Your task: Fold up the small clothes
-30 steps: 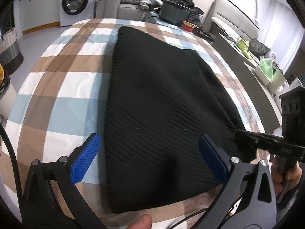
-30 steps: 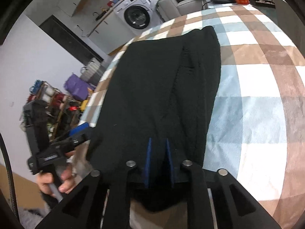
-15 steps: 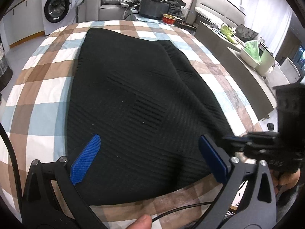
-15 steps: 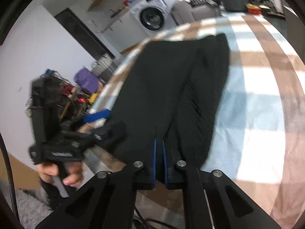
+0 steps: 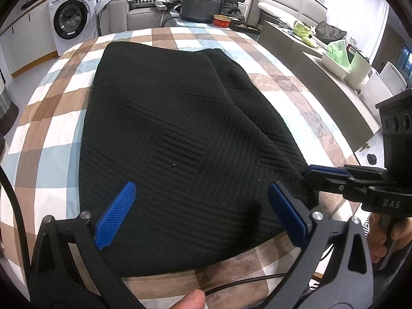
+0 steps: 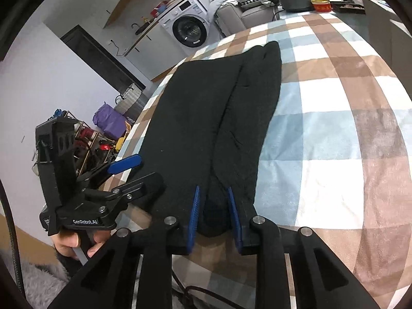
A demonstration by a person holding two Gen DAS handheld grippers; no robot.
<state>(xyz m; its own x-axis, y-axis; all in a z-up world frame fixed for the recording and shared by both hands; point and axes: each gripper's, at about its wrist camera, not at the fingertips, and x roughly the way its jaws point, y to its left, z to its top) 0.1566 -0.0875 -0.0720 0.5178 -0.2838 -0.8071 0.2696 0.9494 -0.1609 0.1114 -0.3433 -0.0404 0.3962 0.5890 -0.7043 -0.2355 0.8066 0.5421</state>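
soft black ribbed knit garment [image 5: 180, 134] drapes limply, best pinched at its near hem; left gripper [image 5: 200, 213] gapes empty, right gripper [image 6: 215, 216] opening around a fold.

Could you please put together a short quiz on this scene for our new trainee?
1. True or false: the black ribbed knit garment lies on a plain white sheet.
2. The blue pads of the left tool are: A) shut on the garment; B) wide apart with nothing clamped; C) out of view.
3. Which appliance stands in the far left corner of the room in the left wrist view?

Key:
1. False. It lies on a checked brown, blue and white cloth.
2. B.
3. A white front-loading washing machine.
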